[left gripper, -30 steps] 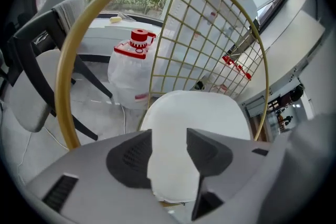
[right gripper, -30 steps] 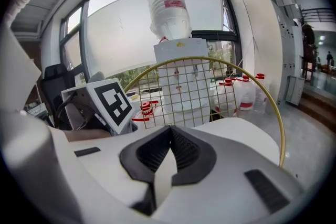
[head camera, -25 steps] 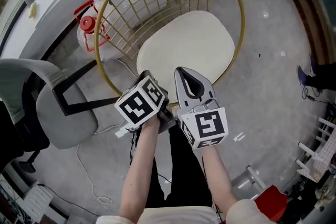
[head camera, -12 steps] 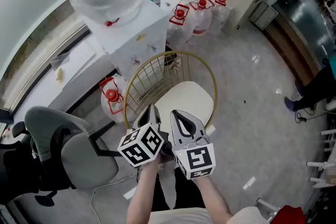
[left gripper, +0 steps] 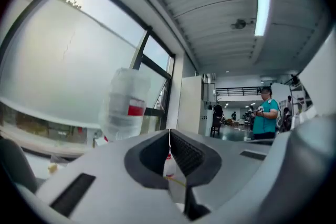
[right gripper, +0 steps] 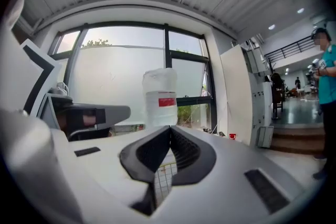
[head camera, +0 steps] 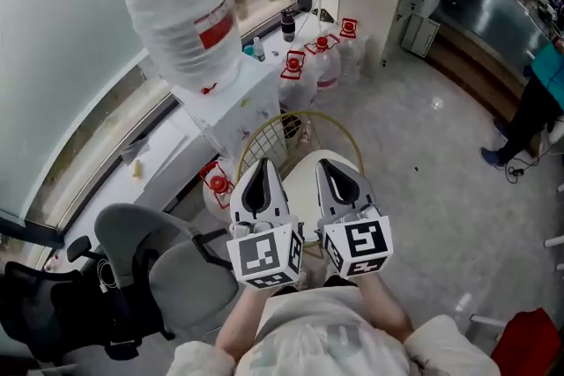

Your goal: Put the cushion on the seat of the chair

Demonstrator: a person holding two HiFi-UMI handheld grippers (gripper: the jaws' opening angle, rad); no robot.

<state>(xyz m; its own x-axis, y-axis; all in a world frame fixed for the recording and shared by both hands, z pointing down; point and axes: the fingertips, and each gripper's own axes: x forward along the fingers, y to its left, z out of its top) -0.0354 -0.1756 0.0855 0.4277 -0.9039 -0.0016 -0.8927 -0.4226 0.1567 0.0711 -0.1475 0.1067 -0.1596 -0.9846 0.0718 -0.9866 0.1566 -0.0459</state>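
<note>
The gold wire chair (head camera: 286, 132) stands on the floor below me, with the cream cushion (head camera: 305, 179) lying on its seat, mostly hidden behind my grippers. My left gripper (head camera: 262, 165) and right gripper (head camera: 331, 163) are held side by side high above the seat and point level. Both are shut with nothing between the jaws. In the left gripper view the left gripper (left gripper: 169, 131) has its tips meeting. The right gripper (right gripper: 170, 128) in its own view is the same, and a bit of the chair's wire grid (right gripper: 164, 177) shows through the gap below its tips.
A white water dispenser with a big bottle (head camera: 183, 13) stands behind the chair. Water jugs with red caps (head camera: 322, 57) sit on the floor by the window. A grey office chair (head camera: 167, 277) is at the left. A person in a teal top (head camera: 542, 92) stands far right.
Both grippers have risen well above the chair, which now looks smaller and farther below. The left gripper has rolled, so its jaws now show upright beside the right one.
</note>
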